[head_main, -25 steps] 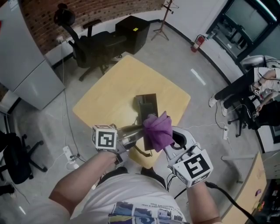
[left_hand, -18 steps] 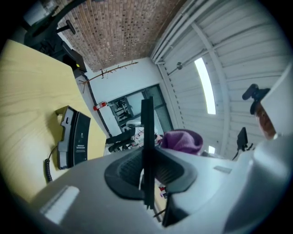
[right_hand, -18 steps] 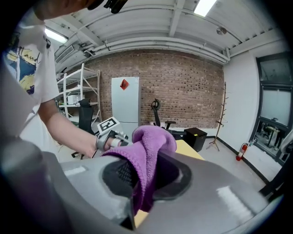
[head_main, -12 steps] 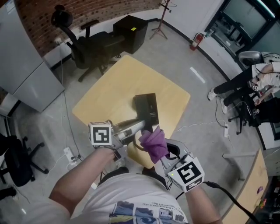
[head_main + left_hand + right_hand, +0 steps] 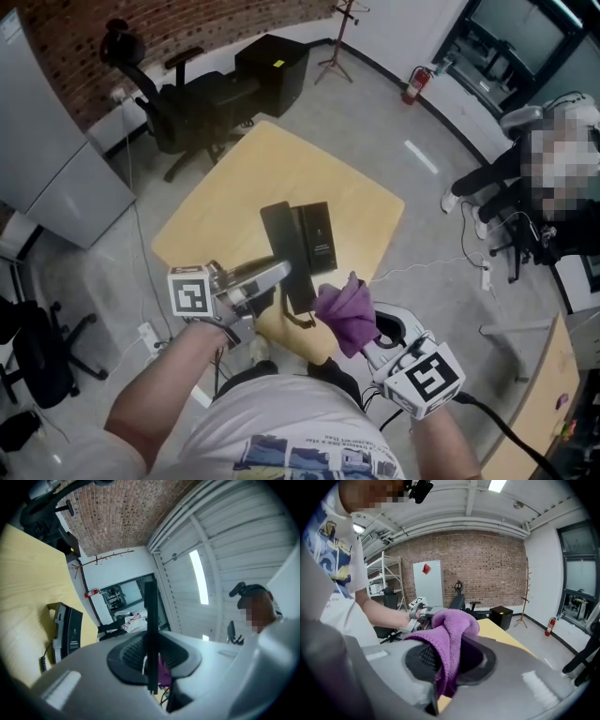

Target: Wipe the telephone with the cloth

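The black telephone base (image 5: 319, 239) lies on the yellow table (image 5: 234, 197) near its front edge. Its flat black handset (image 5: 284, 251) is lifted beside the base on the left, with my left gripper (image 5: 279, 275) shut on its lower end. In the left gripper view the handset (image 5: 151, 630) shows edge-on between the jaws, and the base (image 5: 65, 631) lies to the left. My right gripper (image 5: 360, 328) is shut on a purple cloth (image 5: 343, 312), held just off the table's front corner, apart from the phone. The cloth (image 5: 449, 637) bunches over the right jaws.
A cord (image 5: 300, 320) hangs from the handset at the table's front edge. A black office chair (image 5: 178, 98) and a black cabinet (image 5: 270, 64) stand beyond the table. A grey cabinet (image 5: 52, 159) is at left. A seated person (image 5: 525, 187) is at right.
The right gripper drew the cloth back off the phone toward me. The left gripper has swung the handset up and left, clear of the base.
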The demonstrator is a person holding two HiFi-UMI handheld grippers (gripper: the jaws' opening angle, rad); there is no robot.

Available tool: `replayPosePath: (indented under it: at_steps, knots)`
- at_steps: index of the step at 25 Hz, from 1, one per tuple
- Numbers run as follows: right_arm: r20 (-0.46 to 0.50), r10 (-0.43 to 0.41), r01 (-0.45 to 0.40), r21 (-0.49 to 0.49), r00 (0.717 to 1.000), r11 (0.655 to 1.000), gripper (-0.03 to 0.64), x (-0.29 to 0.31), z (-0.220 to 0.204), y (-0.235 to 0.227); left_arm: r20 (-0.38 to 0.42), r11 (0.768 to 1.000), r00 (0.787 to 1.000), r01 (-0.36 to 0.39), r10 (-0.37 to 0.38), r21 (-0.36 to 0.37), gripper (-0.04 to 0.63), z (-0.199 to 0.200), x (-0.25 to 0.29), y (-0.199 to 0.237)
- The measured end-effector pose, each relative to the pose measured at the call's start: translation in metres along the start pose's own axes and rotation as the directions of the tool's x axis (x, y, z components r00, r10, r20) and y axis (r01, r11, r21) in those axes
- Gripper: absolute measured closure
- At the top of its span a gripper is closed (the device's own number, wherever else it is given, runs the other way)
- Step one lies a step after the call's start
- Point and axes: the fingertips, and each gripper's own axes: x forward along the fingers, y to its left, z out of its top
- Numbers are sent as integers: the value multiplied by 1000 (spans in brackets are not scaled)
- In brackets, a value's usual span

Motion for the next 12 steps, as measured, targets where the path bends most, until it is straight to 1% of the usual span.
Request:
replayPosePath:
  at_steps: [3,6,9,12]
  knots:
    - [67,-16,15,14,998,1000,574,-1,26,-22,-14,1000,1000,28,-28,1,514,-4,-1,-3]
    - [115,-12,10,14,993,1000,574,7,45,-40,-31,997,997,75,-76,-14,514,-12,0,-10]
    - [159,17,-20,17,987,1000,574,18,64,-51,-45,994,993,110,-111,-12,514,-19,1,-18]
    - [198,54,-60,22,979,998,574,27,79,-58,-48,992,990,130,-130,-6,514,-25,4,-23]
